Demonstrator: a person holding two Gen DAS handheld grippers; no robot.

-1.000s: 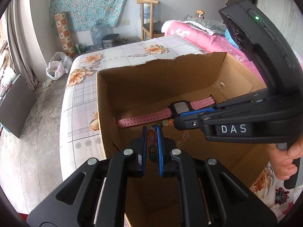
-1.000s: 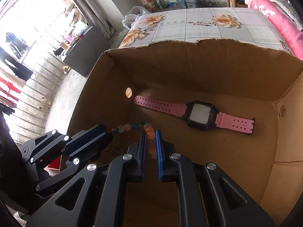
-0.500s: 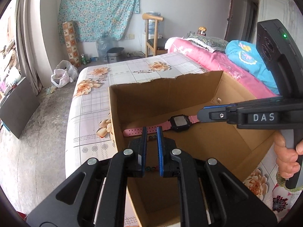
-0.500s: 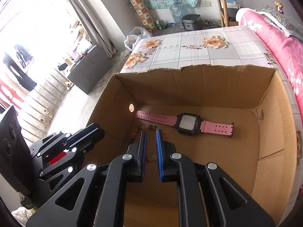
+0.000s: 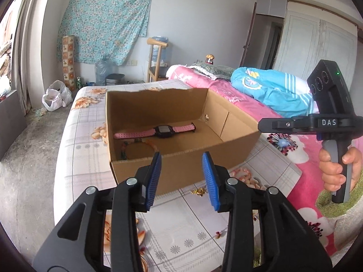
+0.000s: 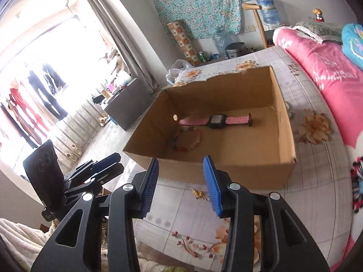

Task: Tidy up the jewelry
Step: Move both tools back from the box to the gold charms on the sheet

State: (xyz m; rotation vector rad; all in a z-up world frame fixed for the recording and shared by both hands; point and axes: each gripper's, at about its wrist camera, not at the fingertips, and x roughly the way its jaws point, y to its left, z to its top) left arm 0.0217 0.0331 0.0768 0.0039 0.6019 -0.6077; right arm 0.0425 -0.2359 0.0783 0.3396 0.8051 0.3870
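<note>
A: What is the biggest thing here?

B: The bed (image 5: 86, 140) with its flowered sheet. On it stands the cardboard box (image 5: 181, 167), open on top. Inside lie the pink watch (image 6: 216, 120) and, nearer to us, the bead bracelet (image 6: 187, 140).

A: And what is not yet in the box?

B: A small gold piece (image 5: 198, 190), maybe a brooch or earring; I cannot tell which. It lies on the sheet just before the box's near wall.

A: Which gripper is closer to it?

B: The left gripper (image 5: 181, 179) and the right gripper (image 6: 180, 182) both have it low in front of them, close to the right-hand blue pad. I judge them about equally near. It seems slightly longer from side to side, but it is too small to be sure.

A: Their jaws?

B: Both are opening, with nothing between them.
</note>
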